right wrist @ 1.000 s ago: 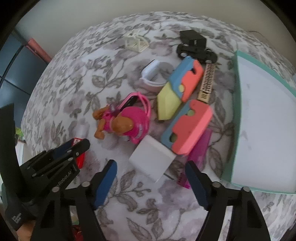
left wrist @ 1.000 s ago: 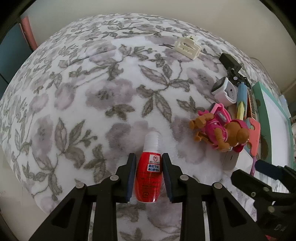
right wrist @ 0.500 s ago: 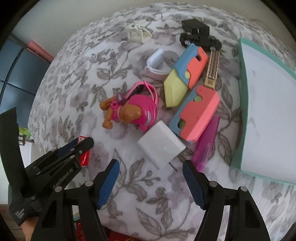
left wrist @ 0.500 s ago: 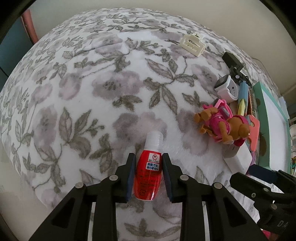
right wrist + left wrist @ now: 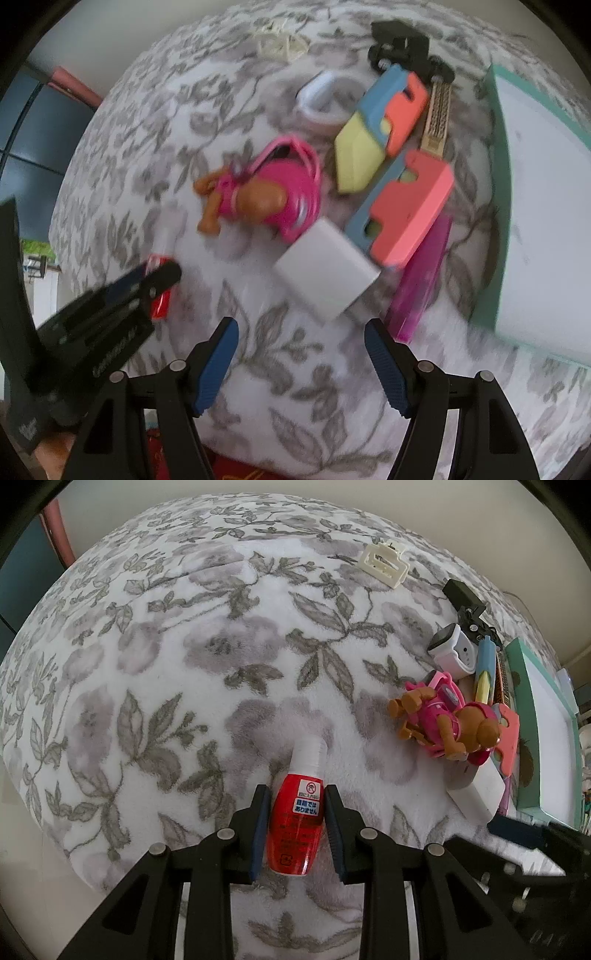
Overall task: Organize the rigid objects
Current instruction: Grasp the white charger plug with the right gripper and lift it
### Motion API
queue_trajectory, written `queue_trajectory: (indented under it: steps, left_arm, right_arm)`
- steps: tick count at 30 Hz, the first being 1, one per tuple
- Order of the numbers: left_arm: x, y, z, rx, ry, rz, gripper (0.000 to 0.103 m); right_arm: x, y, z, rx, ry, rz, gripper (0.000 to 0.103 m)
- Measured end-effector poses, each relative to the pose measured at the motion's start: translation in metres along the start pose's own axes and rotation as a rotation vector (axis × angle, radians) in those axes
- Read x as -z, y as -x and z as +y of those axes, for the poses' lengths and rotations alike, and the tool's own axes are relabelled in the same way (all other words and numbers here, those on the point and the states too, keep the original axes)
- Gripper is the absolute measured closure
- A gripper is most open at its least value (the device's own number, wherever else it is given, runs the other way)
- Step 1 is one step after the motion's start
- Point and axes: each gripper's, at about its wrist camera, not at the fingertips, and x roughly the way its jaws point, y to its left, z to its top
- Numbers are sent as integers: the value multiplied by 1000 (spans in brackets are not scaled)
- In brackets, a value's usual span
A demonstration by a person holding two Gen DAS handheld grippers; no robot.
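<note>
A small red bottle (image 5: 295, 827) with a white cap lies on the flowered blanket, and my left gripper (image 5: 295, 792) is shut on its body, one pad on each side. In the right wrist view the left gripper (image 5: 162, 273) covers most of the bottle (image 5: 160, 306). My right gripper (image 5: 302, 326) hangs open just in front of a white charger block (image 5: 325, 273), with nothing between its fingers. Beyond the block lies a pink toy dog (image 5: 266, 199).
Orange-blue-yellow toy pieces (image 5: 376, 125), a purple stick (image 5: 421, 280), a white watch (image 5: 452, 651), a black toy car (image 5: 402, 48) and a cream hair clip (image 5: 384, 563) lie on the blanket. A teal-rimmed white tray (image 5: 498, 147) borders the right side. The blanket's left half holds nothing.
The left gripper keeps its hold on the red bottle. The right wrist view has tilted slightly, so the charger and toys sit higher in it, and it is blurred now.
</note>
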Motion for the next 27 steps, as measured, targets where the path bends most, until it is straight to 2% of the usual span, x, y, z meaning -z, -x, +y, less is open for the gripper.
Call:
queue_trajectory:
  steps: [10, 24, 27]
  left_arm:
    - [0, -1, -4, -19, -16, 0, 73]
    - [0, -4, -9, -51, -72, -21, 73]
    - [0, -4, -11, -60, -84, -27, 73]
  right_arm:
    - [-23, 0, -11, 17, -66, -45, 29]
    - [-31, -25, 16, 165, 47, -39, 29]
    - [-27, -29, 25, 204, 72, -47, 35]
